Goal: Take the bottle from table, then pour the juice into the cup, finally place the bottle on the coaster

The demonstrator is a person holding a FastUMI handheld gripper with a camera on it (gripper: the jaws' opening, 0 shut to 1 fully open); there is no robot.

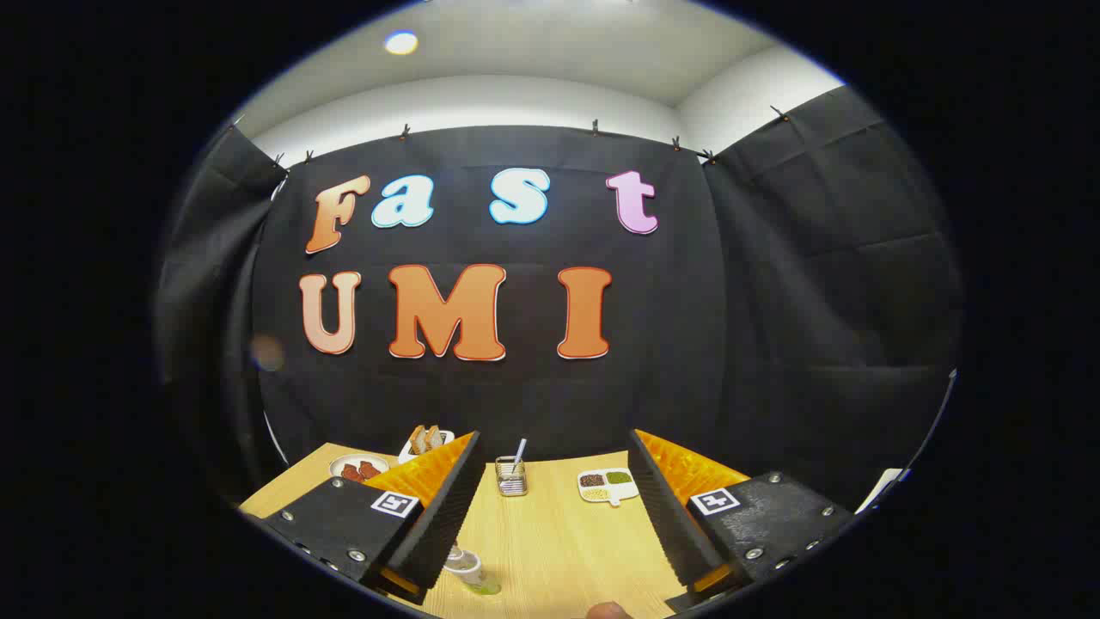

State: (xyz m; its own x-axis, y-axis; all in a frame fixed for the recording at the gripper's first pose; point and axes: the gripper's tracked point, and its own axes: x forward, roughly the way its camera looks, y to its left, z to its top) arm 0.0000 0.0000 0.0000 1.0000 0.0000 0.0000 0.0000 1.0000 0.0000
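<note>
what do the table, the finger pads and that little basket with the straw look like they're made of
Table: pale wood or wood-look laminate, matte, with visible grain. Pads on the open gripper fingers: black ribbed rubber or foam, backed by orange plastic. Basket: thin metal wire, slightly shiny, probably steel.

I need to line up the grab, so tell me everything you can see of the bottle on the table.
The bottle is small and clear, with a pale cap and greenish liquid in its lower part. It looks like plastic. It stands on the wooden table, appearing tilted in this view, low between the fingers and close beside the left one. The gripper is open, its fingers apart and not pressing the bottle; whether the left finger brushes it cannot be told.
</note>
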